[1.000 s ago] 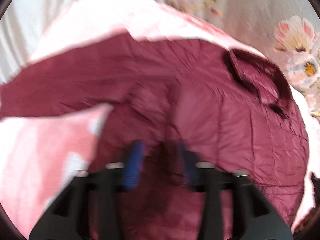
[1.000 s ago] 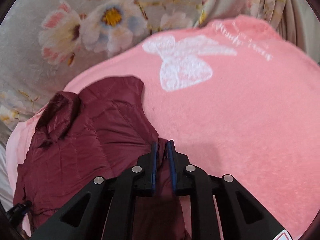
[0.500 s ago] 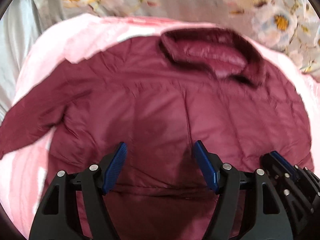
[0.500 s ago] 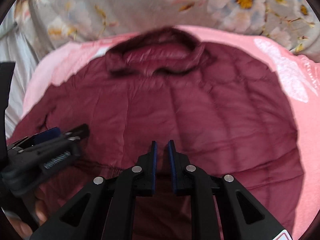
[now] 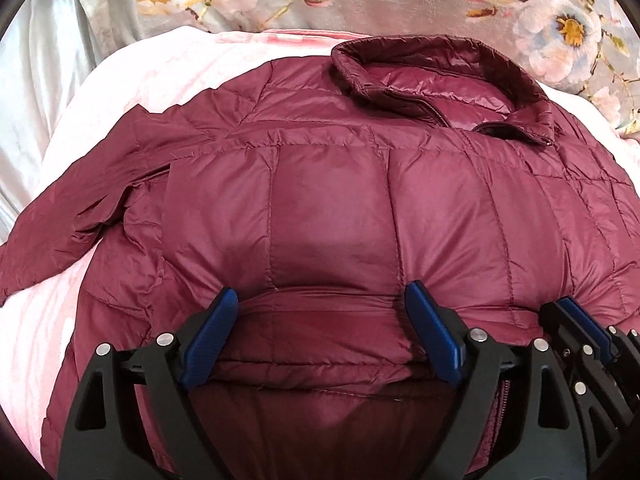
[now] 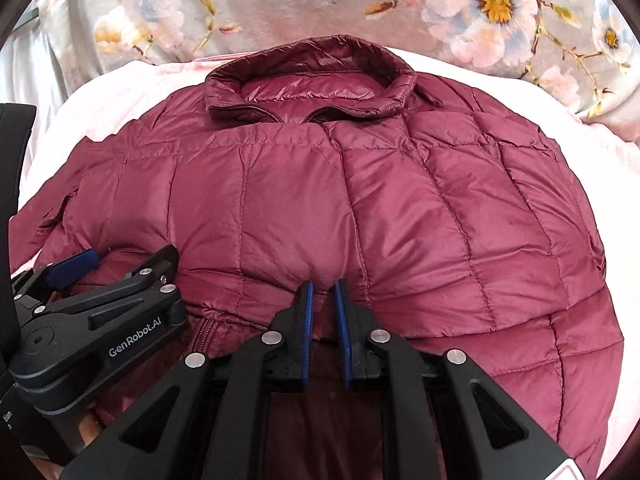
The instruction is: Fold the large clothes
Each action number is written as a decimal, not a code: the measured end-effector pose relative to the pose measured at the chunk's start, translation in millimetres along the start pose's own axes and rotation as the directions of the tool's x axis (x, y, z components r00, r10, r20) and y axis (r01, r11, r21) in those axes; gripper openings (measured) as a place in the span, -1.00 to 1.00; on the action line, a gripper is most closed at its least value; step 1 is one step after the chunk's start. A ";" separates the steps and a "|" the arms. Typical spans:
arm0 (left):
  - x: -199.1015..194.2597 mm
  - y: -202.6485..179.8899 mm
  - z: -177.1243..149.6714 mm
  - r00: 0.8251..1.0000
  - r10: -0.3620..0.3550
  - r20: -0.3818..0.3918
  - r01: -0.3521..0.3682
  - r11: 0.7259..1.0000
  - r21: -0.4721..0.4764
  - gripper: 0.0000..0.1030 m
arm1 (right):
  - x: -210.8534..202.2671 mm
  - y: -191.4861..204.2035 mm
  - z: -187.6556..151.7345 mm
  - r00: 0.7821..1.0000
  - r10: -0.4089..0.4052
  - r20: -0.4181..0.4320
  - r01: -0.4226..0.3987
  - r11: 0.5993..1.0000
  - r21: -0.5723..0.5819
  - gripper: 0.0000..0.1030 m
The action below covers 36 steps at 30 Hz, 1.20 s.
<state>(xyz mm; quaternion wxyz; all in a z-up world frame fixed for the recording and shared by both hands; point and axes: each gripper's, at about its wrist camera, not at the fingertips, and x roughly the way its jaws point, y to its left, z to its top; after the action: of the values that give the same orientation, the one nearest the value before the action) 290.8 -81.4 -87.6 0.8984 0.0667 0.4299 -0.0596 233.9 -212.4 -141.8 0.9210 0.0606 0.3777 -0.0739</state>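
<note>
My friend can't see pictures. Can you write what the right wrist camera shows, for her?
A maroon quilted puffer jacket lies folded, collar up top, on a pink fleece blanket. The right gripper, black with blue pads, pinches a fold of its near edge. The left gripper is beside it, jaws opening.

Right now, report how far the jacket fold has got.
Done: the maroon jacket lies flat on the pink blanket, hem folded up. In hand: the right gripper pinches that fold; the left gripper is opening, nothing gripped. Left: one sleeve is spread out, unfolded.
</note>
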 end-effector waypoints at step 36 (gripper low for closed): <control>-27.0 450.0 -74.4 0.995 0.076 -0.059 -0.085 0.405 -0.910 0.66 | -1.6 -2.9 1.2 1.000 0.013 0.002 -0.013 1.000 0.013 -0.74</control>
<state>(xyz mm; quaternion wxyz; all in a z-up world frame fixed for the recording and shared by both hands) 291.1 375.5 -81.8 0.7904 -0.4110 0.3933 0.2271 233.0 -215.3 -139.9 0.9213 0.0690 0.3762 -0.0705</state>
